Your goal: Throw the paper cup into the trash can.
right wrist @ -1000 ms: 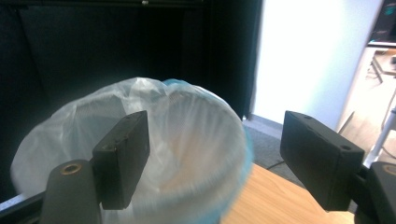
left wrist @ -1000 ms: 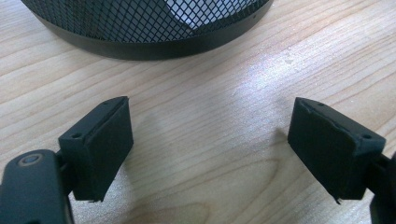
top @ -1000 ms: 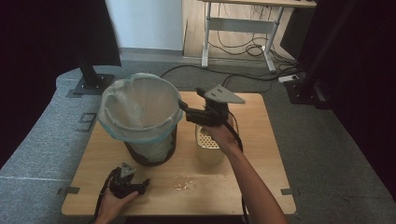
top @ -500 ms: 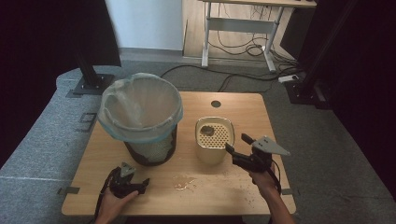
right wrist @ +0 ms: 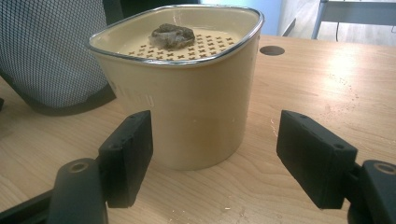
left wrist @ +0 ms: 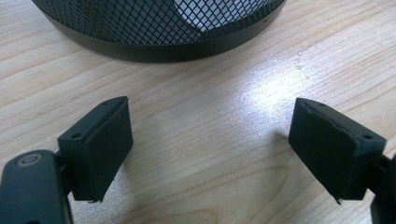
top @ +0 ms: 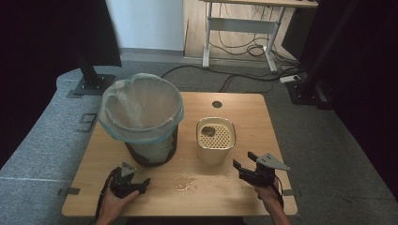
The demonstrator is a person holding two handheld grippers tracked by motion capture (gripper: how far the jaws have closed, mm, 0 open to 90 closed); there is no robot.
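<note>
A black mesh waste bin (top: 145, 124) lined with a pale plastic bag stands on the left of the wooden table (top: 263, 117). Right of it sits a cream container (top: 215, 140) with a perforated insert and a brown lump (right wrist: 172, 36) on top. My left gripper (top: 141, 183) rests open near the front edge, just before the waste bin's base (left wrist: 163, 28), nothing between its jaws. My right gripper (top: 244, 165) is open at the front right, pointing at the cream container (right wrist: 187, 93) from a short way off.
Small crumbs (top: 187, 183) lie scattered on the table between the two grippers. A round cable hole (top: 216, 104) sits at the table's far edge. Desk legs and cables (top: 244, 47) are on the floor beyond.
The right gripper drew back from above the container and bin down to the table's front right. The lump now lies on the container's insert. The left gripper stayed put.
</note>
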